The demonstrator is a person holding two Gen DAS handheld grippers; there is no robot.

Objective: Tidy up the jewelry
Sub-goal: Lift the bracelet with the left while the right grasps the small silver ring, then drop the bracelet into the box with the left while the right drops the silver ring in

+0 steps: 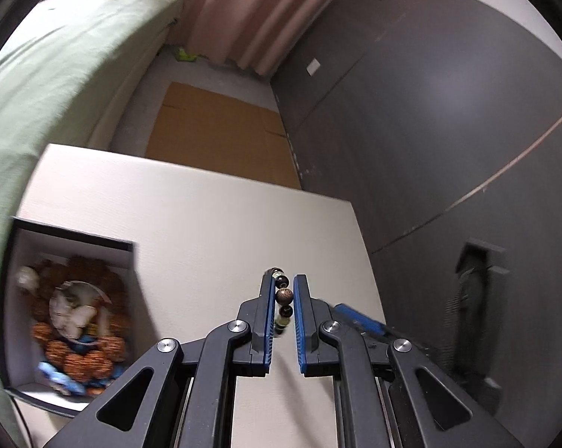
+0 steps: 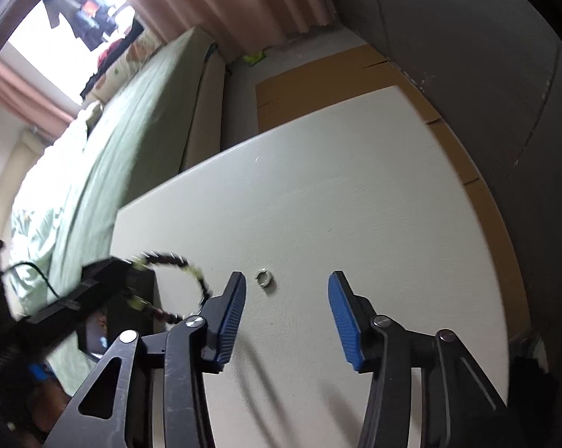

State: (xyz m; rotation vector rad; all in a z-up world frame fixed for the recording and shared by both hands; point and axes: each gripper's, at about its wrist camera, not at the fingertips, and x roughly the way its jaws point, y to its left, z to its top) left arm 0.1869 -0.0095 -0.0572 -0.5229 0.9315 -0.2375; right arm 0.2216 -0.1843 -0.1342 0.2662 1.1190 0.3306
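**Bracelet in L tongs, ring waits ahead of R tongs**

Far left: open jewelry box (image 1: pixel 70 321) on the white table (image 1: pixel 191 216), already holding beaded pieces + something pale, blurred.

Centre: left gripper (image 1: pixel 283 298) is clamped on a beaded bracelet (image 1: pixel 283 296), beads pinched between the blue pads, strand running along the fingers. From the right wrist view the loop (image 2: pixel 176 261) hangs off that gripper above the table, not resting on it. Box lies left of the L tongs, so the drop-off is prob. a leftward carry.

Right: right gripper (image 2: pixel 286 283) has fingers wide apart, holding nothing. A small silver ring (image 2: pixel 264 277) lies flat on the table just ahead, between the fingertips but closer to the left finger. R arm is clearly nearer to it.
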